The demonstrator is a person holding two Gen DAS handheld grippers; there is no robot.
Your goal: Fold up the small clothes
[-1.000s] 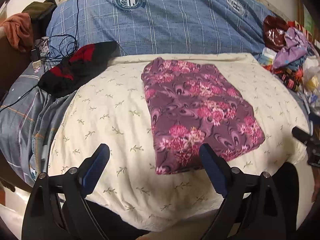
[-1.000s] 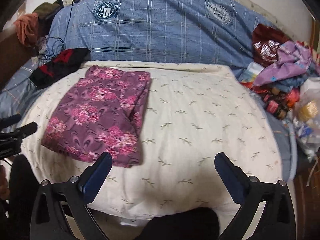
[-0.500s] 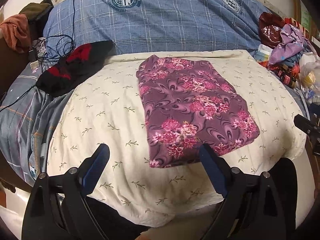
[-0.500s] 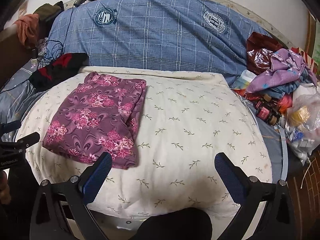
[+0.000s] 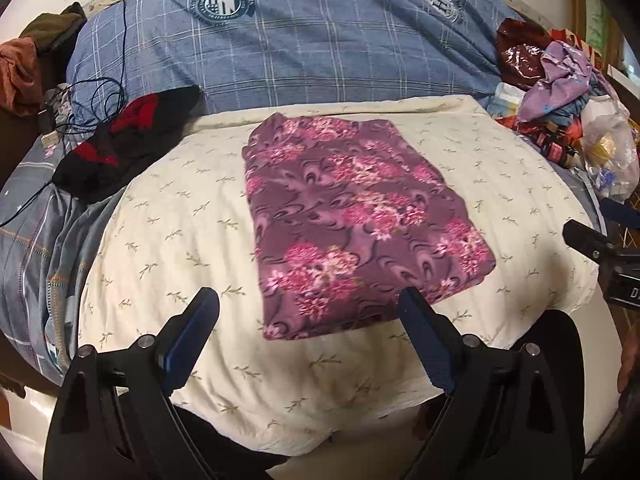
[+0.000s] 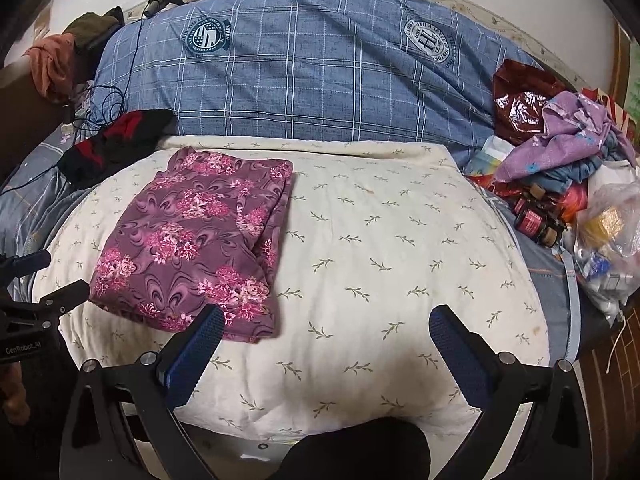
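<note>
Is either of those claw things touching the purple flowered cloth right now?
Apart. In the right wrist view, cream quilt shows between the left gripper and the cloth; the right gripper hangs open, short of it.

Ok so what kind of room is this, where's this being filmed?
Most likely a bedroom at home. A blue plaid quilt is bunched along the wall behind a cream padded cover, the folded purple floral garment lies on it, and loose clothes are piled at the side.

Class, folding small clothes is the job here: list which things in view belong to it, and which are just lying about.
Job:
floral garment, folded on the cream quilt
left hand-held gripper, open
right hand-held gripper, open

Lying about:
blue plaid duvet
black-and-red knit
cables
purple cloth heap
plastic bag
</note>
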